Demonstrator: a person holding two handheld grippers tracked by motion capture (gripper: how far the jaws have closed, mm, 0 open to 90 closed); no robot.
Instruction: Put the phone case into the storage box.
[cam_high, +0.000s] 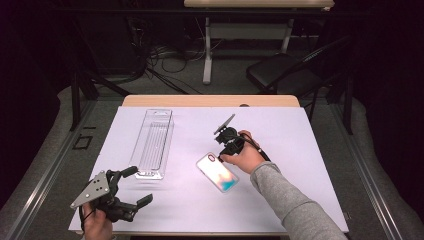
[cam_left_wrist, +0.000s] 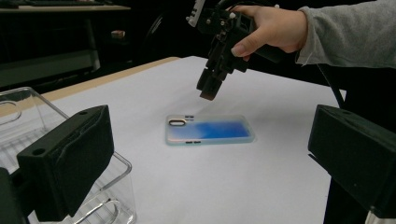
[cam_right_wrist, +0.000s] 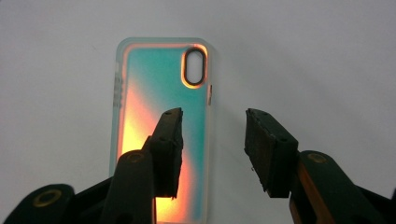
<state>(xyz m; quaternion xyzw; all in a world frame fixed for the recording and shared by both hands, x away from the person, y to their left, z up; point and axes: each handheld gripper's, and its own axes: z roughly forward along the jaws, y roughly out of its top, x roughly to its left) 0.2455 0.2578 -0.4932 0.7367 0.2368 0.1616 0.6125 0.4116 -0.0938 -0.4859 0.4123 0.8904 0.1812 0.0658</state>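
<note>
While above the phone case (cam_right_wrist: 161, 126), right gripper (cam_right_wrist: 214, 140) part open, gripping nothing, astride its long edge.

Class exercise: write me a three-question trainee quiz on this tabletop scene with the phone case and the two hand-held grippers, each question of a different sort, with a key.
1. True or false: the right gripper already grips the phone case.
2. The clear plastic tray lies nearest which gripper? A) left B) right
3. Fill in: in the right gripper view, the camera cutout sits at the case's ____ end.

Key: 1 false, it hovers above, jaws apart; 2 A, the left gripper; 3 far.
</note>
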